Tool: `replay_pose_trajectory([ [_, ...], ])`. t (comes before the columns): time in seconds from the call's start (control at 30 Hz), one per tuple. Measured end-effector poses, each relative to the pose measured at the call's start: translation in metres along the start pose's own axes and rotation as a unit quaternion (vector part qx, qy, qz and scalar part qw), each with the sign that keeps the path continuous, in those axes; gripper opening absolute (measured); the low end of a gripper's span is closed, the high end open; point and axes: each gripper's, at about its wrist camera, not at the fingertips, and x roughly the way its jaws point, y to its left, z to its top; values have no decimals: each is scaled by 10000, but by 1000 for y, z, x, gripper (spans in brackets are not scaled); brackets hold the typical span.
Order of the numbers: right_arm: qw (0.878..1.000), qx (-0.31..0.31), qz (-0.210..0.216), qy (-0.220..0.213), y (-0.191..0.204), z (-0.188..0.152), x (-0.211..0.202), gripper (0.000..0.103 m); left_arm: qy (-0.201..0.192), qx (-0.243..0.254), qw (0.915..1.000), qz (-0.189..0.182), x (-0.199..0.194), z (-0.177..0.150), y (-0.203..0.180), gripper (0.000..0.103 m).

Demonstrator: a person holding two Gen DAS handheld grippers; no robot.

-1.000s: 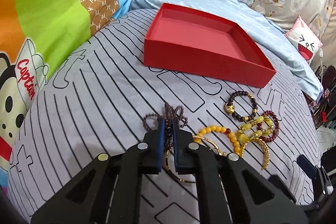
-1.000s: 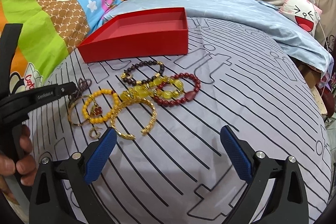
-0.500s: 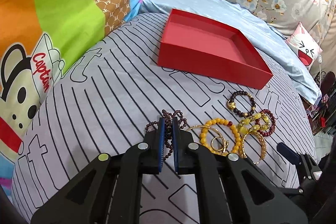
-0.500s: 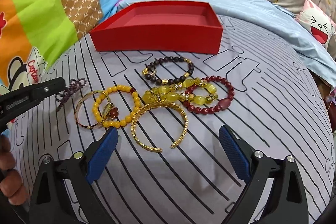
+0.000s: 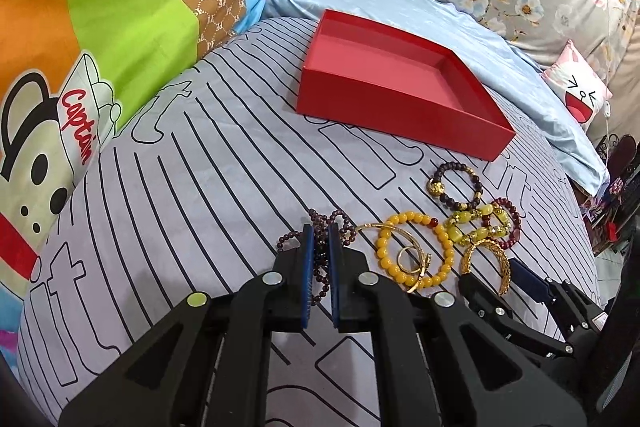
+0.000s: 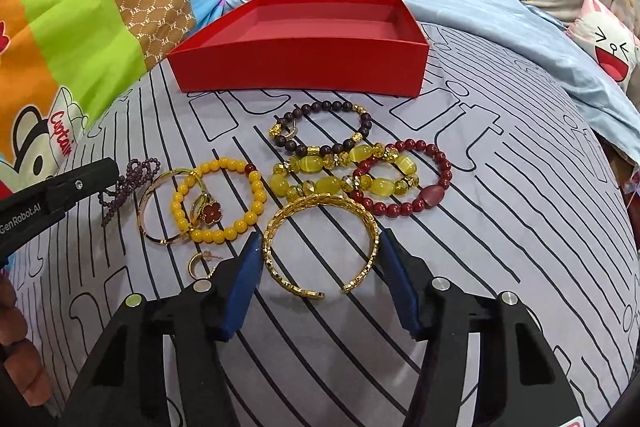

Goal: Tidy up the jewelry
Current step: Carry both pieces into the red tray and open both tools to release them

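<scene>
My left gripper (image 5: 320, 231) is shut on a thin dark purple bead strand (image 5: 320, 259), which also shows in the right wrist view (image 6: 124, 183). My right gripper (image 6: 320, 243) is open, its fingers on either side of a gold cuff bangle (image 6: 320, 247) lying on the bed. Other jewelry lies beside it: an orange bead bracelet (image 6: 218, 199) with a red flower ring (image 6: 208, 213) inside, a thin gold bangle (image 6: 150, 211), a yellow stone bracelet (image 6: 340, 175), a red bead bracelet (image 6: 420, 179) and a dark bead bracelet (image 6: 324, 127). An empty red box (image 6: 296, 63) stands behind them.
A small gold earring (image 6: 198, 263) lies by my right gripper's left finger. Colourful cartoon bedding (image 5: 80, 27) rises on the left. A blue sheet (image 5: 460, 23) and a cat-face cushion (image 5: 576, 87) lie beyond the box. The bed's edge drops off on the right.
My right gripper has moved forward and narrowed its opening until its fingers flank the gold cuff. My left gripper stays shut on the purple strand and has risen slightly.
</scene>
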Motion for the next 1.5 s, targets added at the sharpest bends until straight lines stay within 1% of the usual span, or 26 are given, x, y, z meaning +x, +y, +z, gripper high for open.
replay_pose_trajectory([
  [0.37,9995,249,182,-47,-17,-11,-25,57,-24,19,9999,-96,-11,-4,-4,7],
  [0.47,9992,289,223,-135,-21,-7,-35,57,-57,32,9998,-186,-17,1,-8,7],
  [0.6,9986,313,309,-304,-27,10,-47,57,-156,129,9995,-261,-25,16,-14,7],
  [0.67,9981,315,377,-378,-30,23,-49,57,-202,185,9991,-333,-28,27,-18,7],
  [0.77,9974,246,405,-537,-36,50,-48,57,-363,327,9980,-411,-33,51,-28,7],
  [0.87,9960,259,553,-655,-45,87,-41,57,-546,500,9959,-526,-31,83,-41,7],
  [0.97,9957,213,514,-742,-50,122,-27,57,-613,604,9945,-590,-21,110,-50,7],
  [1.07,9959,185,558,-693,-52,156,-7,57,-625,727,9935,-606,2,143,-60,7],
  [1.13,9963,139,533,-657,-51,175,7,57,-611,752,9935,-599,16,158,-63,7],
  [1.17,9966,99,527,-630,-50,185,15,57,-568,777,9934,-625,29,169,-66,7],
  [1.23,9970,51,504,-588,-49,202,30,57,-513,780,9940,-563,48,186,-68,7],
  [1.33,9975,11,518,-482,-48,225,53,57,-477,853,9941,-471,72,205,-72,7],
  [1.4,9979,-6,516,-392,-48,239,68,57,-369,847,9945,-498,91,218,-73,7],
  [1.5,9981,44,597,-108,-51,255,96,57,-219,791,9954,-490,116,229,-72,7],
])
